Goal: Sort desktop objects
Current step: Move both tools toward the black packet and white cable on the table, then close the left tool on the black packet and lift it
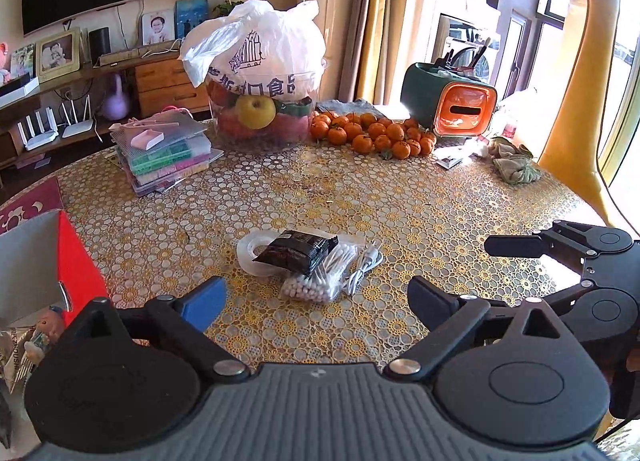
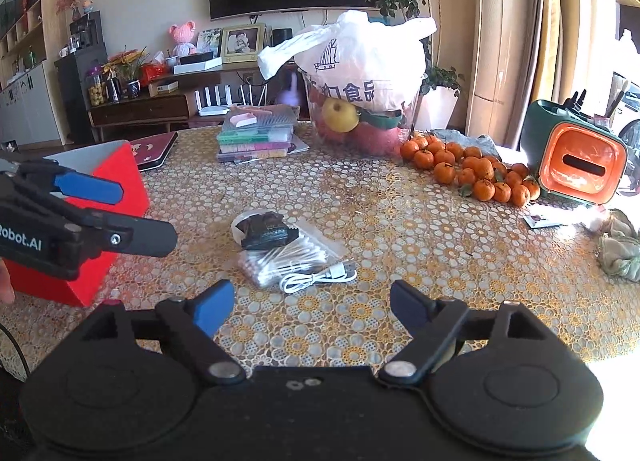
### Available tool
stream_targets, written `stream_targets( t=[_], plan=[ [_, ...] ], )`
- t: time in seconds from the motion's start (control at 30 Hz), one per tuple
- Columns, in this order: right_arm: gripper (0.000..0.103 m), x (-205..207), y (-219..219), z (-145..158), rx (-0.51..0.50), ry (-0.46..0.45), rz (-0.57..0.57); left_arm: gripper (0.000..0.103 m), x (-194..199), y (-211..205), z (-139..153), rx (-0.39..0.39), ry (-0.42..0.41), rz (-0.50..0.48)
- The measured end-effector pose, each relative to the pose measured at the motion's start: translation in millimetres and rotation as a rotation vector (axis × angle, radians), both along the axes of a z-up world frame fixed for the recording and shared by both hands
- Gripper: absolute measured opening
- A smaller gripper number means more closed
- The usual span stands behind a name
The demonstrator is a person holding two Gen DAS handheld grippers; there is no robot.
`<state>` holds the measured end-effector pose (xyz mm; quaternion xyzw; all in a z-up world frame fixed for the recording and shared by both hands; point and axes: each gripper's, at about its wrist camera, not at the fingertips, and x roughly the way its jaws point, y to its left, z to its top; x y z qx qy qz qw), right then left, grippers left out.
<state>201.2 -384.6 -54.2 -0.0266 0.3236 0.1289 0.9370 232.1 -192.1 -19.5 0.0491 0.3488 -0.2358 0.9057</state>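
A small pile of loose items sits near the middle of the desk (image 1: 400, 197), which is covered in a gold floral lace-pattern cloth. On top lies a black foil packet (image 1: 296, 251), resting partly on a clear roll of tape (image 1: 252, 257) to its left and partly on a clear bag of cotton swabs (image 1: 320, 277) beneath it. A coiled white cable (image 1: 364, 267) lies touching the swab bag on the right.

All four look light. The foil packet is probably crinkly and slick, best pinched across its narrow width. The swab bag is soft and likely to sag, so a grip on its bunched middle seems safest. The cable is floppy and should be taken at the coil, not a loose end. The tape roll is stiff and can be taken by its wall.

The left tongs (image 1: 316, 301) hover just short of the pile, spread wide and holding nothing. The right tongs (image 2: 312, 307) are likewise wide open and empty, near the cable.

A red box (image 2: 120, 181) with a grey interior stands open at the left edge of the desk, likely the sorting bin; some small items already lie in it.

Farther back are stacked plastic cases (image 1: 168, 153), a tub of fruit under a white plastic bag (image 1: 260, 49), a heap of tangerines (image 1: 376, 133), an orange and green tissue holder (image 1: 452, 105) and a crumpled cloth (image 1: 516, 161).
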Motion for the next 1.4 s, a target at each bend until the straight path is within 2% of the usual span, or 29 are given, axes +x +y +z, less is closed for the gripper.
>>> stream_targets(
  t=[0.27,0.4,0.77,1.4],
  plan=[
    [0.087,27,0,-22,-0.011,0.014,0.039,0.103,36,-10,-18,0.012,0.039,-0.004],
    [0.087,40,0,-32,-0.018,0.031,0.048,0.103,55,-18,-29,0.043,0.067,-0.004],
    [0.087,69,2,-53,-0.022,0.049,0.106,0.103,90,-27,-56,0.028,0.155,-0.014],
    [0.086,95,2,-74,0.003,0.075,0.15,0.102,116,-37,-81,0.008,0.169,-0.036]
  ],
)
